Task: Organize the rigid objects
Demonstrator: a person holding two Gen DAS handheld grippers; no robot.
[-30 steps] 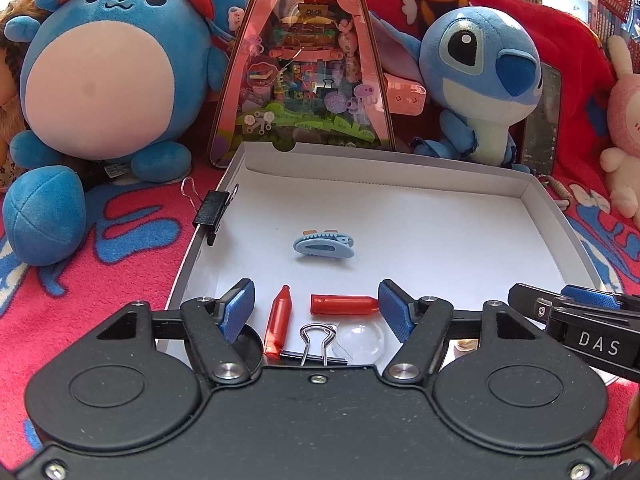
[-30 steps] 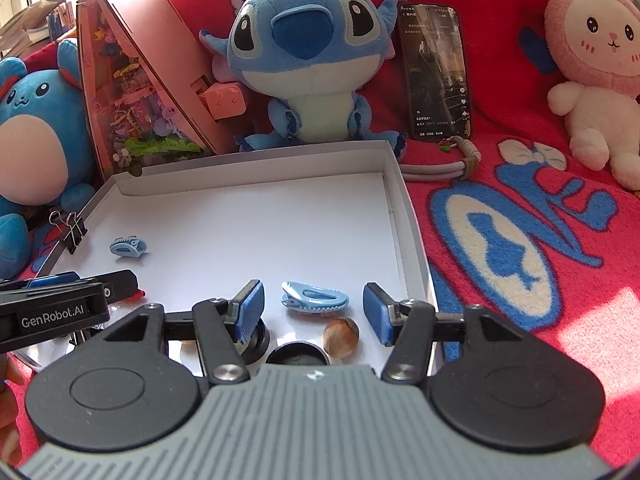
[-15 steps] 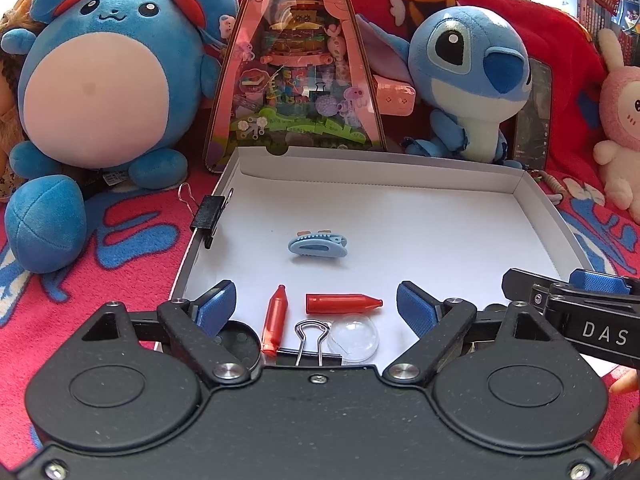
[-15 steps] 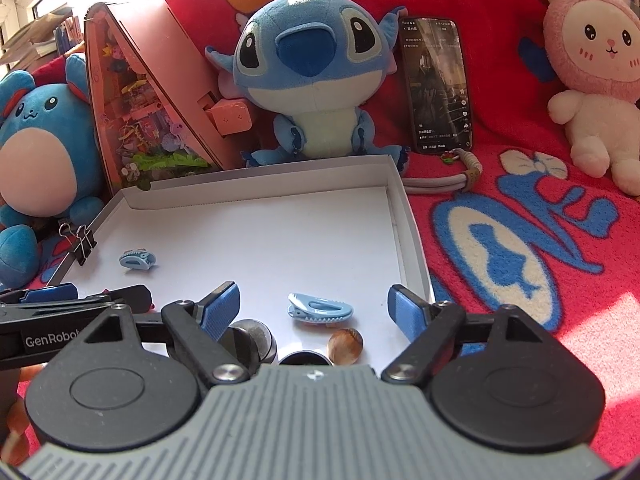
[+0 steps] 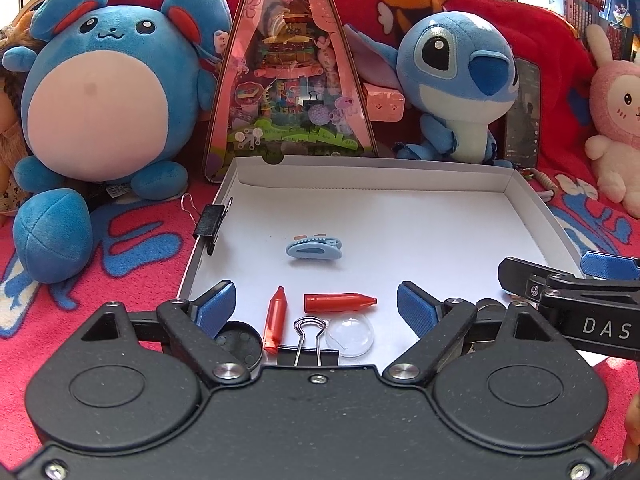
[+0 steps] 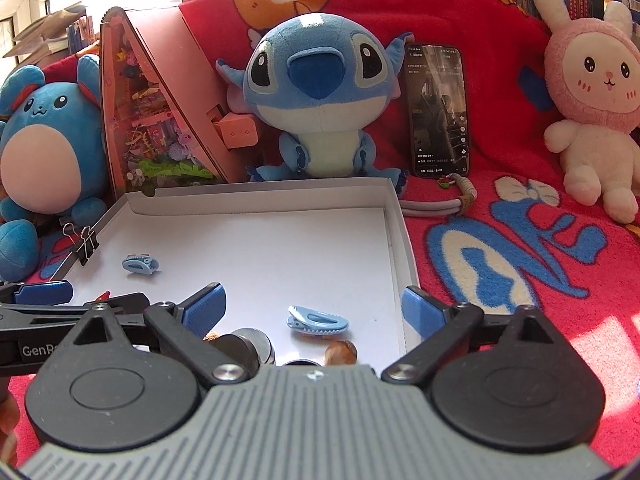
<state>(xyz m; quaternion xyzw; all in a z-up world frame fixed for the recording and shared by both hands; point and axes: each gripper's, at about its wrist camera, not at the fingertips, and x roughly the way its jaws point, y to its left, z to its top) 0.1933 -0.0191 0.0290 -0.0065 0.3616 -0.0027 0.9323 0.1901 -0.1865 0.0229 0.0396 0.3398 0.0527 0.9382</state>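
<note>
A white shallow box [image 5: 532,208] [image 6: 394,216] lies on the red blanket. In the left wrist view my left gripper [image 5: 316,306] is open and empty above the box's near edge. Between its fingers lie two red crayon-like pieces [image 5: 340,302] [image 5: 276,320], a clear dome [image 5: 350,336], a binder clip [image 5: 308,346] and a dark round lid [image 5: 240,342]. A blue hair clip [image 5: 314,248] lies farther in. My right gripper [image 6: 314,308] is open and empty above another blue hair clip [image 6: 318,320], a nut-like brown piece [image 6: 340,353] and a metal cylinder [image 6: 250,344].
A black binder clip [image 5: 210,222] grips the box's left wall. Plush toys [image 5: 100,108] [image 6: 320,92] [image 6: 592,120], a pink triangular toy case [image 5: 292,80] and a phone [image 6: 438,108] stand behind the box. The other gripper's finger [image 5: 568,292] reaches in at the right.
Both grippers have opened wider and pulled back and up from the box. The objects in the box have not moved.
</note>
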